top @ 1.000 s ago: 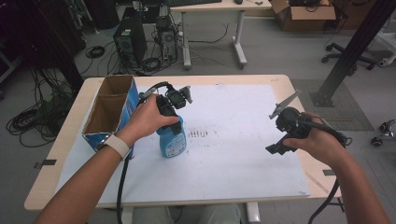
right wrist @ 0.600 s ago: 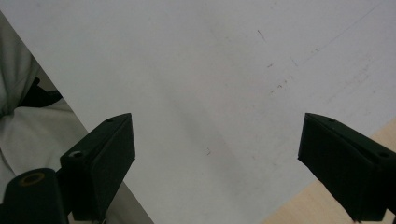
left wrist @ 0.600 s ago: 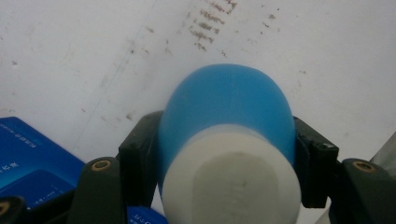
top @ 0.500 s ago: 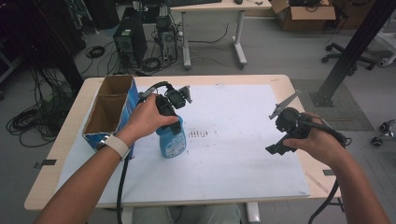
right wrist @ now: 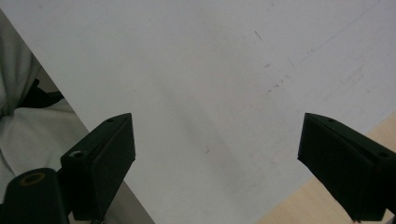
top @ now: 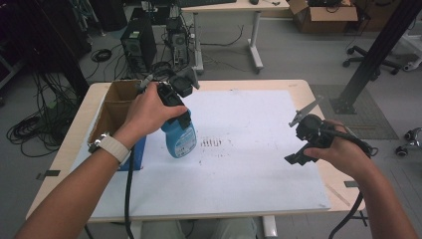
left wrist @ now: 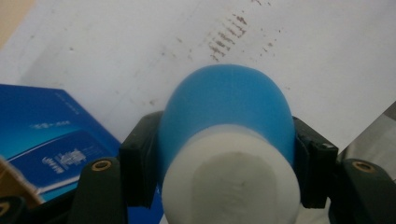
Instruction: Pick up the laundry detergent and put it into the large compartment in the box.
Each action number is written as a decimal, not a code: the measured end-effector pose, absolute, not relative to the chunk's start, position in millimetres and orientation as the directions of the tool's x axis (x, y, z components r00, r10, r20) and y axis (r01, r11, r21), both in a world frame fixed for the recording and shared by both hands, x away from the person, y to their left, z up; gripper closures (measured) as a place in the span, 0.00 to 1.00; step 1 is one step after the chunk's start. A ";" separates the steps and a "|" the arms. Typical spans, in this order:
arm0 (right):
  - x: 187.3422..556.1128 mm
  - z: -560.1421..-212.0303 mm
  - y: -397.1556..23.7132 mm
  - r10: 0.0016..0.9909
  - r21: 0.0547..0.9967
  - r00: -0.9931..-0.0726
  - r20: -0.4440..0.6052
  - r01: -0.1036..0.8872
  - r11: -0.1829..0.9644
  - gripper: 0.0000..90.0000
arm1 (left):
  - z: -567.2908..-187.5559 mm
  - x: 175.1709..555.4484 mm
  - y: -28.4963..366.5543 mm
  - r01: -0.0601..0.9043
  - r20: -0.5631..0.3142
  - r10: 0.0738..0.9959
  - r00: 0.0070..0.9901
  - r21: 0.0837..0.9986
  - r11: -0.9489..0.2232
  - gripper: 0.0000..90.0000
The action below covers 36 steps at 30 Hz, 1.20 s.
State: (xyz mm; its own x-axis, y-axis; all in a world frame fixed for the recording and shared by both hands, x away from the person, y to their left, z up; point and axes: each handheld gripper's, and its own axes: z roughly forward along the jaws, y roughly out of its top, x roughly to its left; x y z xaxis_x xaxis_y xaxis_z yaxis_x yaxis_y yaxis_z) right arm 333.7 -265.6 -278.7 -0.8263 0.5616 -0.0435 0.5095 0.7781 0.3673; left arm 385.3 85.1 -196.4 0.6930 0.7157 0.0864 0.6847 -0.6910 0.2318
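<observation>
Since the shot a second back, the left gripper (top: 175,102) has come up off the table and taken the blue bottle (top: 179,137) with it; before that the bottle was standing on the white sheet (top: 249,164) beside the cardboard box (top: 117,107), and now it hangs tilted in the air just in front of the box, base swung toward the middle of the sheet; right hand hasn't budged at all. In the left gripper view the two black jaws are clamped on either side of the bottle (left wrist: 226,135) just below its white cap (left wrist: 231,179), pads pressed flat against the blue plastic, so that's a solid grip; the blue side of the box (left wrist: 51,144) sits off to the left in that view, and the patch of dark smudge marks (left wrist: 229,35) on the sheet is right past the bottle. Right gripper (top: 303,142) is held over the right side of the sheet, near the table (top: 298,87) edge; in the right gripper view its jaws stand wide apart with nothing between them, just bare white sheet (right wrist: 210,79) underneath and a strip of wooden tabletop (right wrist: 299,205) at the corner.
</observation>
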 end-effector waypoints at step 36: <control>337.1 -276.1 -252.7 0.527 0.376 -0.848 -0.055 0.471 0.798 0.12 | -53.1 387.8 173.2 0.920 0.084 0.971 0.223 0.311 -0.238 0.42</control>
